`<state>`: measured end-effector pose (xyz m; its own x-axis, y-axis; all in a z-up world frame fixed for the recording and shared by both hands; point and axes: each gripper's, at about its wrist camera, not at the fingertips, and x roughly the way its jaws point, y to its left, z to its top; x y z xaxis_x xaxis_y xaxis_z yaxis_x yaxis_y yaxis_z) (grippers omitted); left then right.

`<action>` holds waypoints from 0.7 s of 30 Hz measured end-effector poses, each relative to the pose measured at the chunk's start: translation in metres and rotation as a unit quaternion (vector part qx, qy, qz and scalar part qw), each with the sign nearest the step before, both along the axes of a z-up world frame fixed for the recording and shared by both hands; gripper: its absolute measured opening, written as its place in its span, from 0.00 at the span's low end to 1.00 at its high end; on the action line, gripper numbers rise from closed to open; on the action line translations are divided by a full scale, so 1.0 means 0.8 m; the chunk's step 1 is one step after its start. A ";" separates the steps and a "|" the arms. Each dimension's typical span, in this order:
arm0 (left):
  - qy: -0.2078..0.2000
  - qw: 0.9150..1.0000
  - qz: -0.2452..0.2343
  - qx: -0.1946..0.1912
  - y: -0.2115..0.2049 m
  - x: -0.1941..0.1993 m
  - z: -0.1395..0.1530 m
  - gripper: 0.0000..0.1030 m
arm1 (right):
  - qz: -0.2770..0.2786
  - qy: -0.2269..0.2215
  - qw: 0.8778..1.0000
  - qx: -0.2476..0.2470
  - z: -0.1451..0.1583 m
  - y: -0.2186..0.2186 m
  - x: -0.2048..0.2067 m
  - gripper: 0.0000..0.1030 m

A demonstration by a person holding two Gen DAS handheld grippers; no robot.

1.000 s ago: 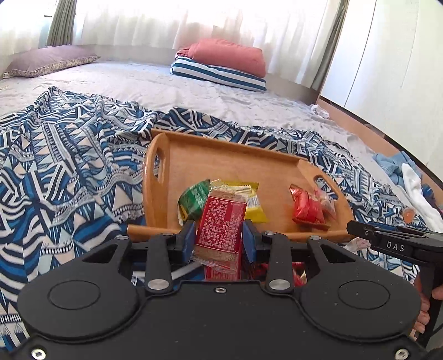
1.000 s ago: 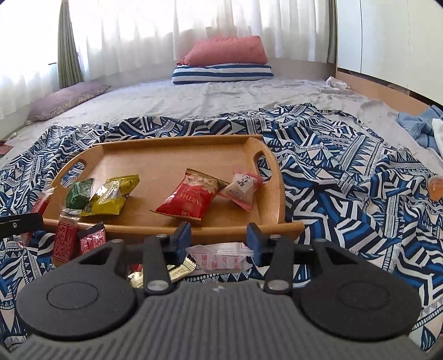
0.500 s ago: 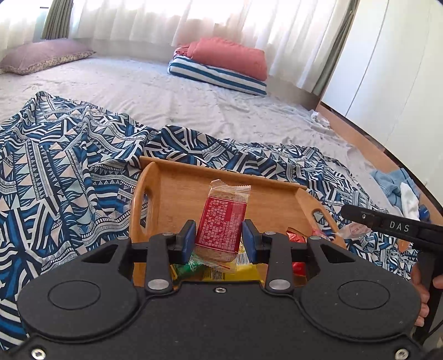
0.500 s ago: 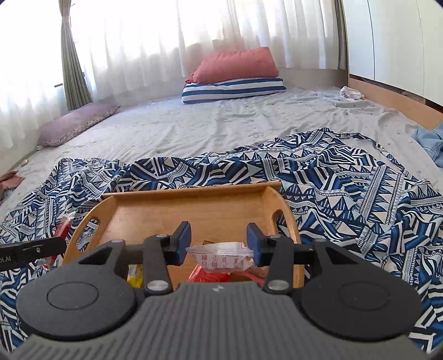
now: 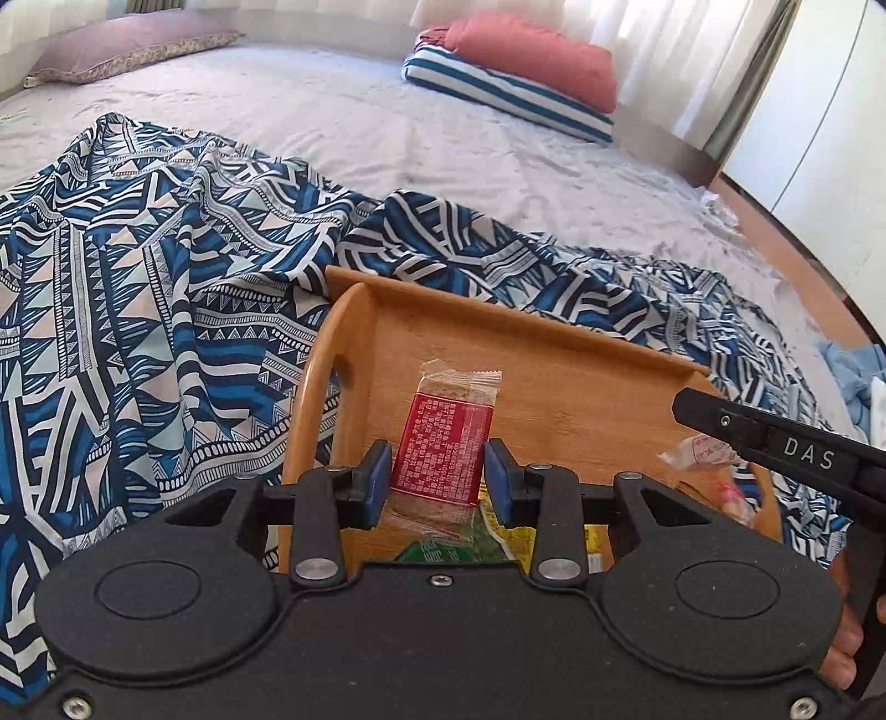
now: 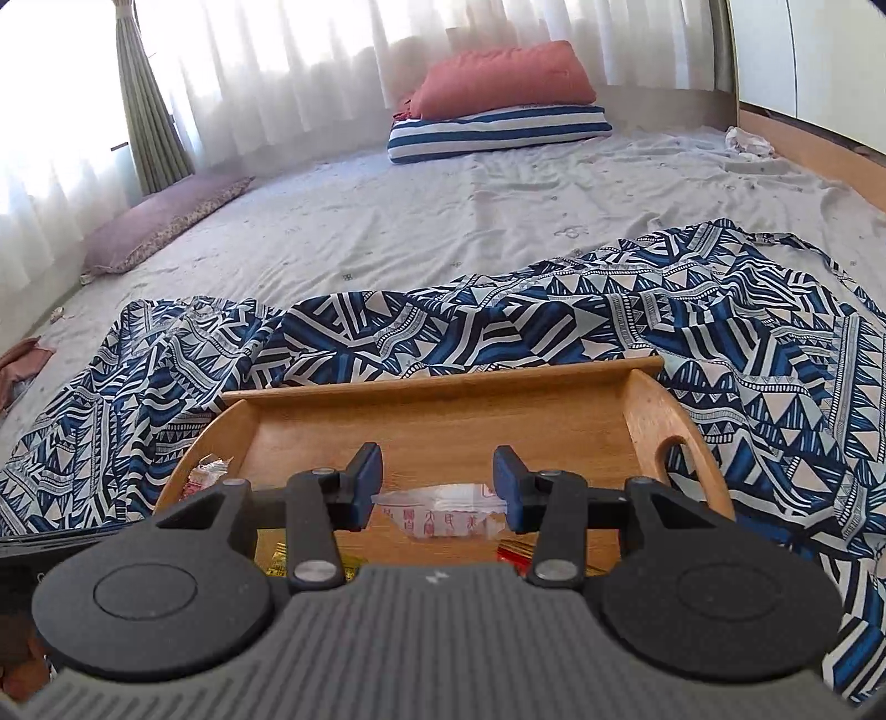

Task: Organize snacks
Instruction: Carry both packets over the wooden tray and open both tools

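Note:
My left gripper is shut on a red-labelled clear cracker packet and holds it upright over the left end of the wooden tray. My right gripper is shut on a white packet with red print, held flat over the tray. That packet also shows in the left wrist view beside the right gripper's finger. Green and yellow packets lie in the tray beneath the left gripper.
The tray rests on a blue patterned cloth spread over a grey bed. Red and striped pillows and a purple pillow lie at the far side. White cupboards stand to the right.
Both grippers have lifted with their packets and moved forward over the tray. The tray's snacks have slipped mostly below the view.

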<state>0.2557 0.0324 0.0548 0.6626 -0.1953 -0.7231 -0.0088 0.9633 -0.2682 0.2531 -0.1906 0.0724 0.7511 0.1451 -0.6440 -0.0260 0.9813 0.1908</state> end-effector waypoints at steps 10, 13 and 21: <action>0.009 0.999 0.003 0.032 -0.012 0.019 -0.023 0.33 | -0.023 0.012 1.000 0.009 -0.041 0.014 0.016 0.47; 0.013 0.999 0.003 0.035 -0.012 0.021 -0.027 0.33 | -0.018 -0.005 1.000 0.005 -0.045 0.018 0.008 0.47; 0.017 0.999 0.002 0.041 -0.017 0.021 -0.036 0.33 | 0.009 -0.024 1.000 -0.013 -0.055 0.031 -0.008 0.47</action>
